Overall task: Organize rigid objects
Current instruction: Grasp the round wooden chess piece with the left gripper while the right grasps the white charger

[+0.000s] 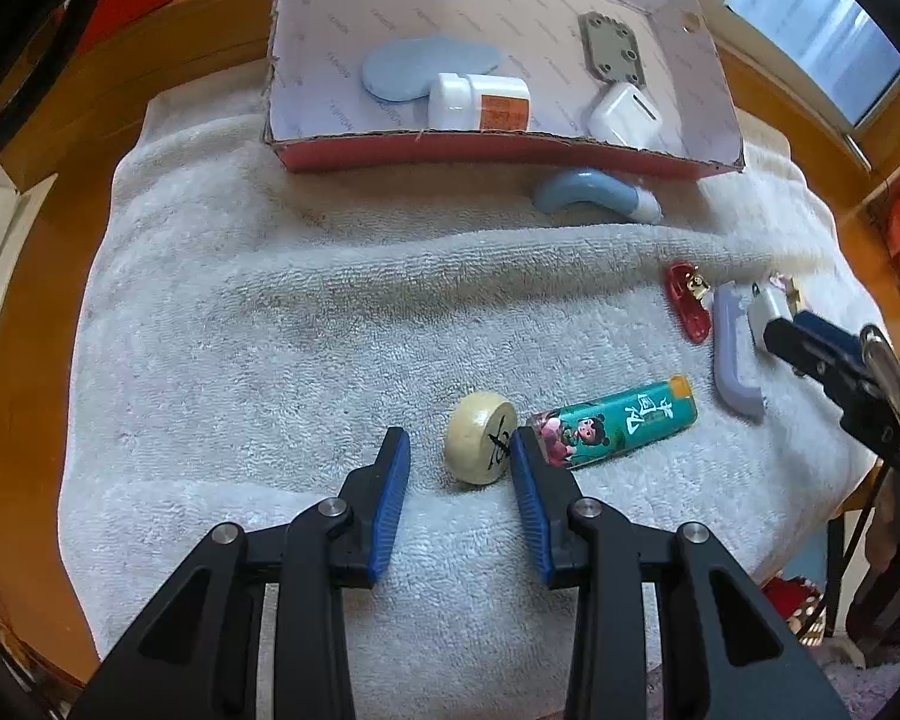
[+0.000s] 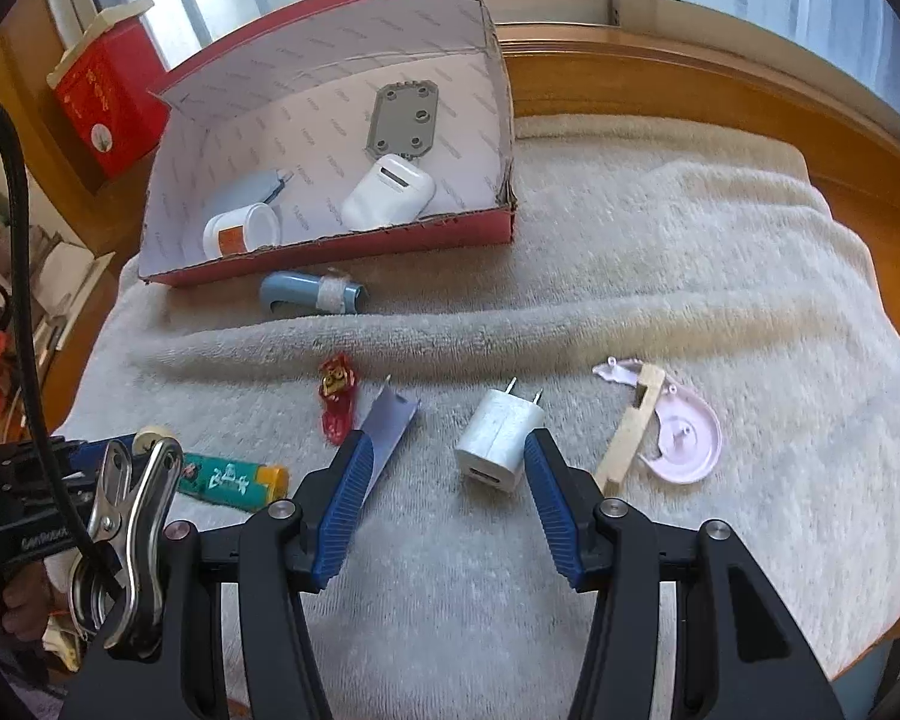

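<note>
The left gripper point(image 1: 459, 450) is spread wide with nothing grasped; a cream round game piece point(image 1: 481, 438) lies on the towel point(image 1: 240, 330) between its blue pads point(image 1: 392, 498), touching or nearly touching the right-hand pad, apart from the other; just beside it lies a green lighter point(image 1: 618, 423) printed with a cartoon figure; The right gripper point(image 2: 444, 450) is likewise released, its fingers point(image 2: 348, 498) standing either side of a white plug charger point(image 2: 498, 438) without visibly pressing it, prongs pointing away; a lavender flat strip point(image 2: 390, 426) runs under the left finger, a small red trinket point(image 2: 336, 402) just beyond it; toward the towel's right edge a pale wooden stick point(image 2: 630, 426) lies across a pink plastic shell point(image 2: 687, 435); Along the far edge of the towel sits a red cardboard box point(image 2: 330, 246), open on top; inside are a white earbud case point(image 2: 388, 192), a grey plate with holes point(image 2: 403, 119), a white jar with an orange label point(image 2: 241, 231) and a blue flat pad point(image 1: 426, 66); a blue curved handle point(image 2: 312, 294) lies on the towel just outside the box's near wall.
</note>
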`<state>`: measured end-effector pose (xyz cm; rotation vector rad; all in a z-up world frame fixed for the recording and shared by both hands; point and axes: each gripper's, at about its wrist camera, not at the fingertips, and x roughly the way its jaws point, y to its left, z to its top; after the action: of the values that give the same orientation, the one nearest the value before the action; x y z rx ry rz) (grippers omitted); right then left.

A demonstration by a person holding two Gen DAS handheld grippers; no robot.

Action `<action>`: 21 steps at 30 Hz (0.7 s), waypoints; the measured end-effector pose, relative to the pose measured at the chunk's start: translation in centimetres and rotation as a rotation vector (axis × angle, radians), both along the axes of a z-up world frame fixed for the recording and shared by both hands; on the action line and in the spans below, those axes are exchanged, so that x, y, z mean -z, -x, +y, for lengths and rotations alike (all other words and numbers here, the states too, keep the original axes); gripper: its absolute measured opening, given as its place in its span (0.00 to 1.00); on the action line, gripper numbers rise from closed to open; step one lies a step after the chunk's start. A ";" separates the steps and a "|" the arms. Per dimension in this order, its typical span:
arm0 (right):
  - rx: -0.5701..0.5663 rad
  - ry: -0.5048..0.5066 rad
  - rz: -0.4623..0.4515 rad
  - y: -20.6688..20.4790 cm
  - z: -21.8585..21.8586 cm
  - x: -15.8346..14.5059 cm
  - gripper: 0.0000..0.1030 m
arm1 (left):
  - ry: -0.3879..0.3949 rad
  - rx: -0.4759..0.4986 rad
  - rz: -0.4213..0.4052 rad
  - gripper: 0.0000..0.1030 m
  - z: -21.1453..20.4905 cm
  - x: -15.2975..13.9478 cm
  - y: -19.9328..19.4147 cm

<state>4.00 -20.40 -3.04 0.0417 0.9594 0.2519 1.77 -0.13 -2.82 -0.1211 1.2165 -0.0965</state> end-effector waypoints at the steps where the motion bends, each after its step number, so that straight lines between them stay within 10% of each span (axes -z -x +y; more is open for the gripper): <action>1: -0.002 0.006 -0.002 -0.1 0.0 0.1 0.52 | -0.007 0.001 -0.002 0.33 -0.1 0.0 0.0; 21: 0.010 -0.004 0.066 -0.1 -0.6 2.3 0.52 | -0.058 0.008 -0.012 0.36 -0.7 -0.2 -0.1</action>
<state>4.13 -21.03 -5.37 0.0593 1.0235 0.2444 1.84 -0.84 -2.57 -0.0647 1.2065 -0.0684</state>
